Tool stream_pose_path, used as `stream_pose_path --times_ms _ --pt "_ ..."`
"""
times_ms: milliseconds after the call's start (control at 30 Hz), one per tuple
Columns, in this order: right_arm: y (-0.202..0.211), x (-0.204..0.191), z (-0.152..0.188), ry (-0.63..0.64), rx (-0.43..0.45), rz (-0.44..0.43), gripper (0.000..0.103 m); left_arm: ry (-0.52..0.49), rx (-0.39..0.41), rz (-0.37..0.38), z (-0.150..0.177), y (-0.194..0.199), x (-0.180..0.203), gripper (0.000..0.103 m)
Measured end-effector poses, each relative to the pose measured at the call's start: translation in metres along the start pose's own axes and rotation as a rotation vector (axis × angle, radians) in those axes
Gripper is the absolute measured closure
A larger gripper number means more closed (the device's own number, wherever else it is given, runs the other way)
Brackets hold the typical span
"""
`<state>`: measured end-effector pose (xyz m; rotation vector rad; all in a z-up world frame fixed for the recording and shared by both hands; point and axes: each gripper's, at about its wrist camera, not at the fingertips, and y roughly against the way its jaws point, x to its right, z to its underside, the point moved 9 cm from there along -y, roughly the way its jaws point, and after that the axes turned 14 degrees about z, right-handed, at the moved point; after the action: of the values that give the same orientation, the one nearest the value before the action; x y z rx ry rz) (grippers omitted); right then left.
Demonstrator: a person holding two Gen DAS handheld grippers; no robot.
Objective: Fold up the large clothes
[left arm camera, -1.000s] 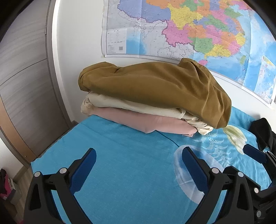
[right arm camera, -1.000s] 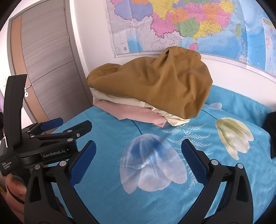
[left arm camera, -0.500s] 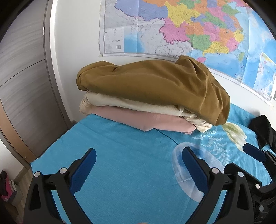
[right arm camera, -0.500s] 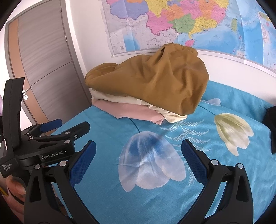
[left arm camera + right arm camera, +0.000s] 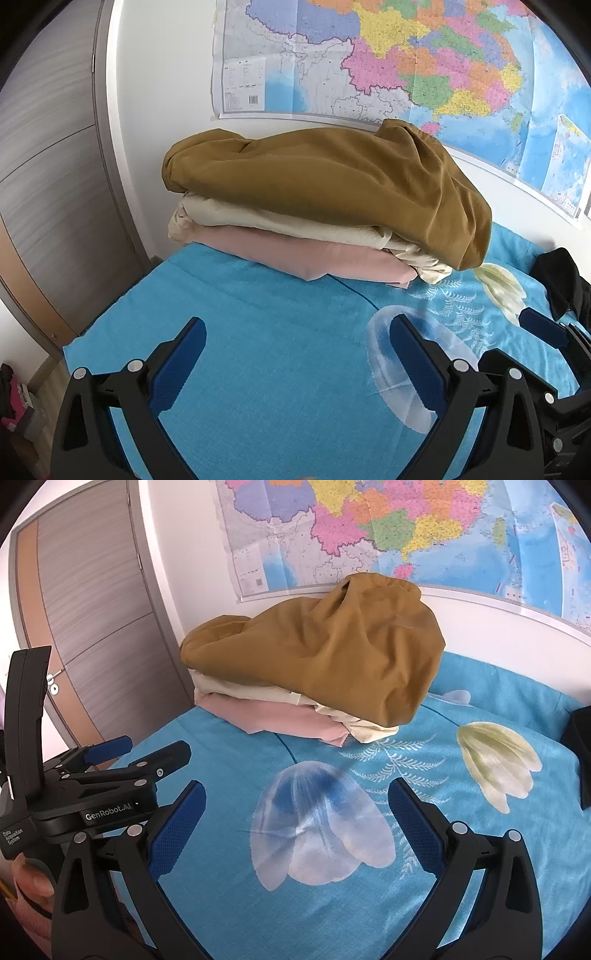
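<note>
A stack of clothes lies at the far side of the bed against the wall. A mustard-brown garment (image 5: 332, 184) (image 5: 332, 653) lies loosely on top, over a cream one (image 5: 280, 221) (image 5: 251, 692) and a folded pink one (image 5: 295, 254) (image 5: 280, 720). My left gripper (image 5: 297, 332) is open and empty, above the blue sheet, short of the stack; it also shows in the right wrist view (image 5: 142, 749). My right gripper (image 5: 295, 797) is open and empty over the printed flower; one of its fingers (image 5: 541, 326) shows at the right of the left wrist view.
The bed has a turquoise sheet (image 5: 258, 369) (image 5: 461, 867) with printed flowers. A dark garment (image 5: 561, 280) (image 5: 581, 753) lies at the bed's right. A wall map (image 5: 406, 62) hangs behind the stack. A grey wardrobe door (image 5: 48, 184) (image 5: 92, 627) stands left, beyond the bed's left edge.
Both grippers have drifted slightly, so the clothes stack sits a little lower in each view. Both stay open and empty.
</note>
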<state>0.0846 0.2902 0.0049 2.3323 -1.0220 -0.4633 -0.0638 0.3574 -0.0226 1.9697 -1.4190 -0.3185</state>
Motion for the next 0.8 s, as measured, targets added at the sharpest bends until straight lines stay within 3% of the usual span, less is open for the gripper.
stream_pose_path --times_ms 800 --pt "0.0014 -0.0002 -0.0051 0.008 0.008 0.0 0.005 0.001 0.002 0.001 -0.0012 0.002 0.0025 0.006"
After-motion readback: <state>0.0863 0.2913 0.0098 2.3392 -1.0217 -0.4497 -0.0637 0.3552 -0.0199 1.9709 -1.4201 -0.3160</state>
